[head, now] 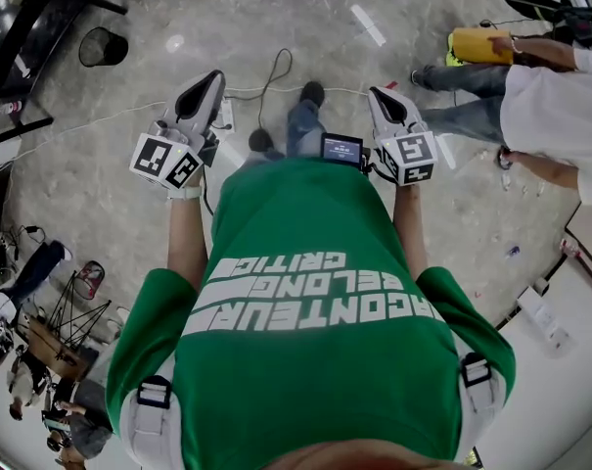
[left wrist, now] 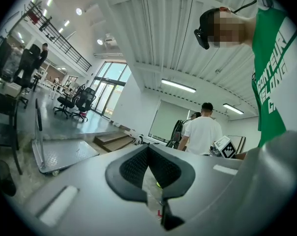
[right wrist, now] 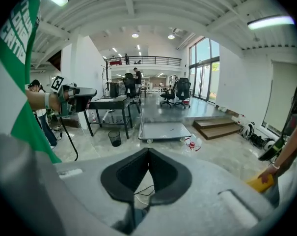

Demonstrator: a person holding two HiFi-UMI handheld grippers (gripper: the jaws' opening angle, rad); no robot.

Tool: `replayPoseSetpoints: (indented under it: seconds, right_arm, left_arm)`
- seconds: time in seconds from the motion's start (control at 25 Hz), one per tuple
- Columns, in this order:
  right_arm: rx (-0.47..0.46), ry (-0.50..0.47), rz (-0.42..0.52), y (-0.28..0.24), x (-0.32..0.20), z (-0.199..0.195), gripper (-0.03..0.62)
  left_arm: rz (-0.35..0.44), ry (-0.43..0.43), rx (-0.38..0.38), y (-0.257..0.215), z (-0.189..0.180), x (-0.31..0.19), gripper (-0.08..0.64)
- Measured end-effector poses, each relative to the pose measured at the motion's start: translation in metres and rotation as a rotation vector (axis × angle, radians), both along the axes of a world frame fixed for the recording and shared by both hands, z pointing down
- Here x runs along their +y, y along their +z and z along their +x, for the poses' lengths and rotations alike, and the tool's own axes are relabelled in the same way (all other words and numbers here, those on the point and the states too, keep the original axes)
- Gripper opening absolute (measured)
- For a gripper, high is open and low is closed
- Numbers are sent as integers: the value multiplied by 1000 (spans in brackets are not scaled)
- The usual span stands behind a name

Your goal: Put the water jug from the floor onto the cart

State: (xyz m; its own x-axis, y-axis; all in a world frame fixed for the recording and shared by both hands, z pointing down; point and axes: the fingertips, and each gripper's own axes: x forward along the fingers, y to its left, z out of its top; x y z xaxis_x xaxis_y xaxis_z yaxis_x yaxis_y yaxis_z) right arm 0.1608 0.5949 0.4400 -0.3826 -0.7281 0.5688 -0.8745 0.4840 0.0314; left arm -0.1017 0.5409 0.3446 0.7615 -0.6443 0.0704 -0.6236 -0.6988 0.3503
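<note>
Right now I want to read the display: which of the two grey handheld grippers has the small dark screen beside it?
The right gripper: the small dark screen sits by its inner side, next to the marker cube. The left gripper has none beside it.

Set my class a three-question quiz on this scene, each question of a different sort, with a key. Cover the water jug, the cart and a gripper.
1. True or false: the water jug already stands on the cart.
2. What does the right gripper hold? A: the jug. B: a cup. C: nothing, its jaws are shut.
3. Fill the gap: the black bin stands on the floor beside a dark ____.
Key: 1 false, it is on the floor beside the cart. 2 C. 3 desk.
</note>
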Motion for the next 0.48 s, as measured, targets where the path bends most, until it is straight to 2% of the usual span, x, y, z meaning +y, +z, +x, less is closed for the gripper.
replayPoseSetpoints:
  seconds: [0.28, 0.48]
  right_arm:
    - [-47, -44, 48, -6, -85, 38, -6]
    - [-67, -77, 44, -4, -128, 66, -6]
  left_arm:
    - [15, -63, -45, -9, 34, -53, 15]
    - [15, -85, -62, -13, 66, -89, 15]
